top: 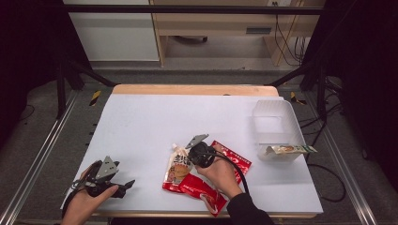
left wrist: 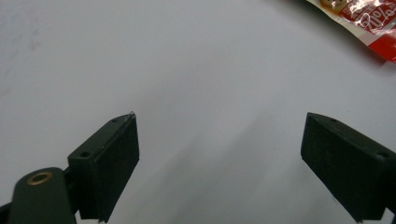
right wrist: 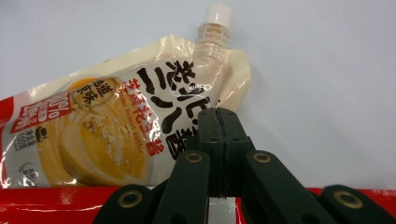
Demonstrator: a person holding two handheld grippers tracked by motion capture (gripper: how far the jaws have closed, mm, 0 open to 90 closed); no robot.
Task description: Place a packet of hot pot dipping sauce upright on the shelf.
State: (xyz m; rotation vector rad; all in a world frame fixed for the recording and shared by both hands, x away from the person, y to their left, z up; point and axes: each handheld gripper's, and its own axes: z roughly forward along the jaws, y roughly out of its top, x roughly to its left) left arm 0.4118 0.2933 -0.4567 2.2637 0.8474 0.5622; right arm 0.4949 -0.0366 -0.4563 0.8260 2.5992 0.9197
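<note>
The cream spouted pouch [right wrist: 140, 116], printed with a peanut-butter picture and capped in white, lies flat on the white table [top: 150, 122] in the near middle, its spout pointing toward the far side. Its near end overlaps a red packet [top: 202, 191]; a second red packet [top: 234, 159] lies just to its right.

The right gripper [right wrist: 218, 114] hangs over the pouch with its jaws pressed together. In the right gripper view the tips meet at the pouch's right-hand edge, just below the shoulder of the spout. Whether they have pinched a fold of the film or closed on nothing, I cannot tell from these pictures; no film shows between the pads.

To do this step well, I would judge the grip before any lift: a thin edge of slick film slips easily, and the pouch's contents will sag away from the held corner. A firmer hold would be on the stiff seam beside the spout, with the lift kept low and slow so the red packet underneath is not dragged along.

The left gripper [left wrist: 219, 154] rests at the near left of the table, well apart from the packets, jaws wide open over bare surface. At the far right stands a clear plastic bin [top: 277, 126], with a long green-ended snack packet [top: 290, 149] lying across its near rim.
</note>
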